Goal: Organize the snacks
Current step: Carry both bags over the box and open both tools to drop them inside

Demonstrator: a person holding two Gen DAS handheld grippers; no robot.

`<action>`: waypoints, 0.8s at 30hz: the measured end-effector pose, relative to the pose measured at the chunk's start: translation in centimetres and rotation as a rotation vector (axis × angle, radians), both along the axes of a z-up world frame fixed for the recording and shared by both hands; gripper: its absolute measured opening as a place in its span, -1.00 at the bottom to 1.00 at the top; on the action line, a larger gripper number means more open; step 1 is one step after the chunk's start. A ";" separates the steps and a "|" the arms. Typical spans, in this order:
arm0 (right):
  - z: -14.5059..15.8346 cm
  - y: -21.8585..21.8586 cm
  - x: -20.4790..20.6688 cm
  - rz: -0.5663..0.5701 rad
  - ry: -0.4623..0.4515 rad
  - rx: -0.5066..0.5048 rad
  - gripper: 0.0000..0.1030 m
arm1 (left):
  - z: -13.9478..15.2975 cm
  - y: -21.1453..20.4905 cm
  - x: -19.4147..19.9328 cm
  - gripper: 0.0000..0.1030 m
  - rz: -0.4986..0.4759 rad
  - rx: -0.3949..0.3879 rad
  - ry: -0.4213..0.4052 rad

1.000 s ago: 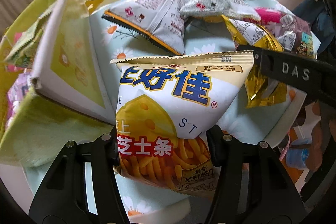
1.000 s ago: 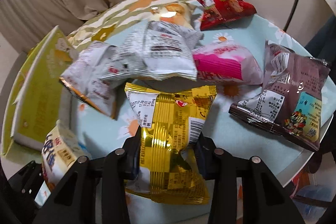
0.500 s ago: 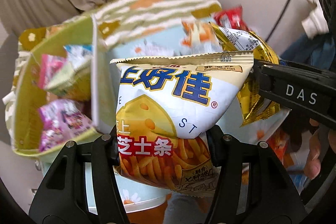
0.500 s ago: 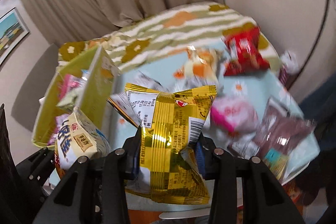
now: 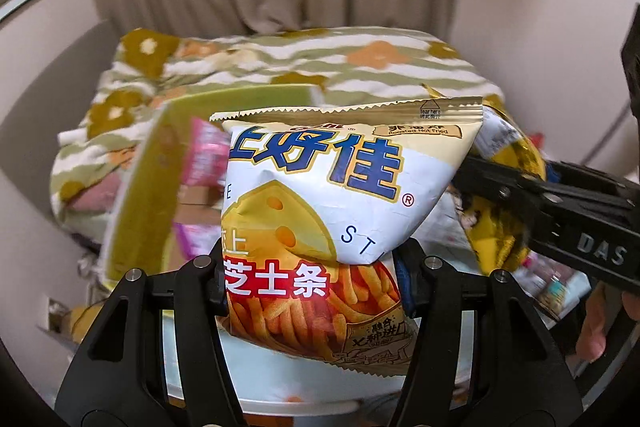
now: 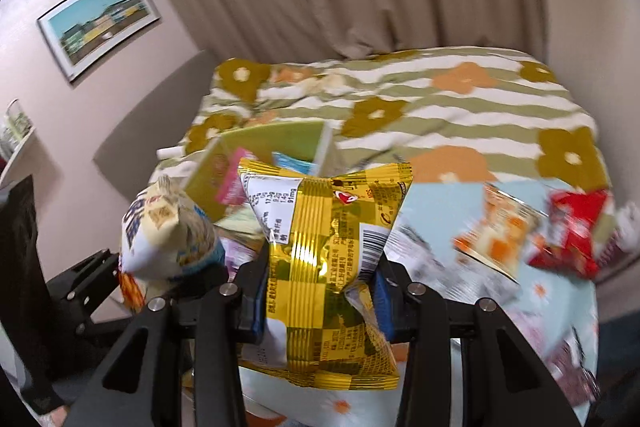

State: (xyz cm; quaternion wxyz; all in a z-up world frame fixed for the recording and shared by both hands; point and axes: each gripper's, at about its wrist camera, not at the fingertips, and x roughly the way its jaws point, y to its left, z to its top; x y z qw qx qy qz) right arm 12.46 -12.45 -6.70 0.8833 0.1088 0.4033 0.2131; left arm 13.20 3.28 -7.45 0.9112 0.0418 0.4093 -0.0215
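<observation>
Left wrist – left gripper (image 5: 312,279) pinching cheese-stick bag (image 5: 332,211).

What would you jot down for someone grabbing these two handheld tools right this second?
Left gripper: jaws shut on the white cheese-stick snack bag, held up in the air.
Right gripper: jaws shut on the gold foil snack packet, also held up.
Yellow-green open box sits beyond both bags, with several packets already inside.
Left to do: drop these two in the box, then collect the orange packet, the red packet and the others on the light blue flowered table.
</observation>
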 end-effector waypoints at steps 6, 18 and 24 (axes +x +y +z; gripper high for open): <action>1.0 5.2 3.5 0.052 -0.005 0.019 -0.25 | 0.5 6.6 3.6 0.10 0.093 -0.012 0.012; 2.1 12.5 9.3 0.032 0.017 0.011 -0.25 | -2.1 15.1 12.0 0.10 0.097 -0.062 0.101; 0.7 13.7 11.0 -0.013 0.061 -0.001 -0.25 | -4.3 16.0 14.0 1.00 0.081 -0.036 0.137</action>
